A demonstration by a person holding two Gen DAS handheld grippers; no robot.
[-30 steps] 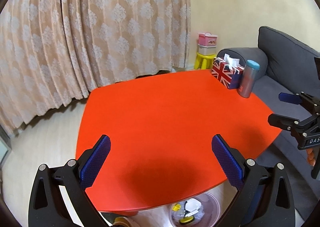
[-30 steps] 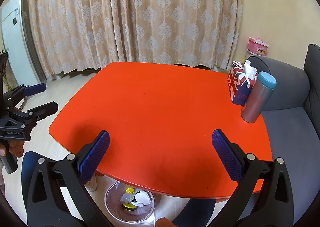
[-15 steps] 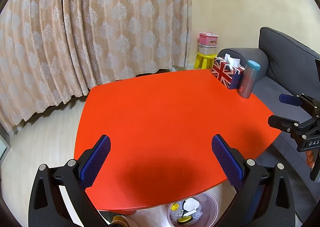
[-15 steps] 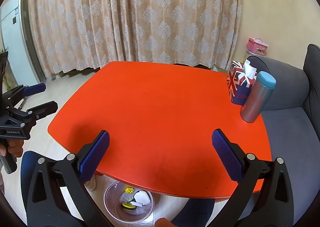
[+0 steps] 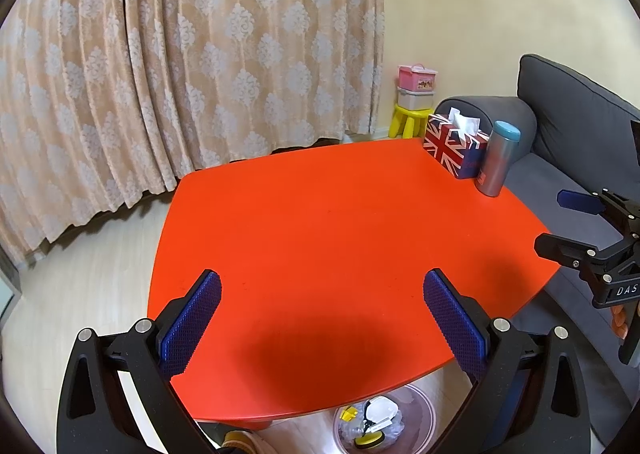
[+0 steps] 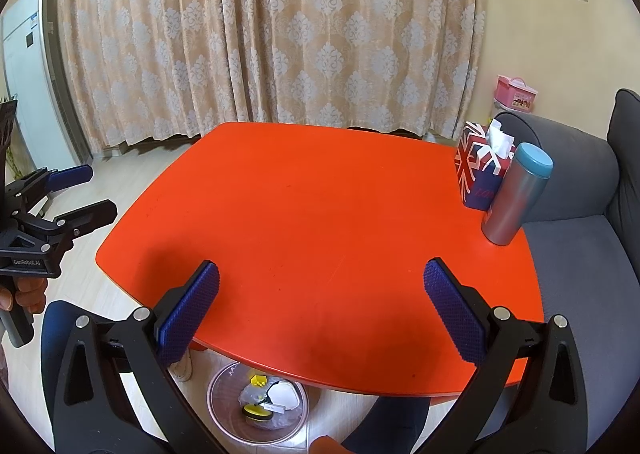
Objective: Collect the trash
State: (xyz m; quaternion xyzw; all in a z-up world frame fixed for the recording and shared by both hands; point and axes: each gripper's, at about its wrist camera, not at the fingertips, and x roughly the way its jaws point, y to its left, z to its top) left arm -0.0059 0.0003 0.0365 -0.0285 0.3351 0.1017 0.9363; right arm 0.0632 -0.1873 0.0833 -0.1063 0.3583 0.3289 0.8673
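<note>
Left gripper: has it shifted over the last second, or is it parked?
Yes, slightly. In its own view the tissue box and tumbler have slid right and down, so the left gripper has turned a little leftward and upward, open above the red table.

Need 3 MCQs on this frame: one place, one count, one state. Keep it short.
1. Where is the trash bin?
A. on the red table
B. on the floor under the table's near edge
C. on the sofa

2. How many things stand on the red table?
A. two
B. four
C. none

3. How do the left claw and right claw stand?
A. both open, holding nothing
B. left shut on a tissue
C. right shut on the bottle

Answers: B, the bin shows below the table's edge; A, only the tissue box and bottle; A, wide gaps between the pads, nothing in them.
</note>
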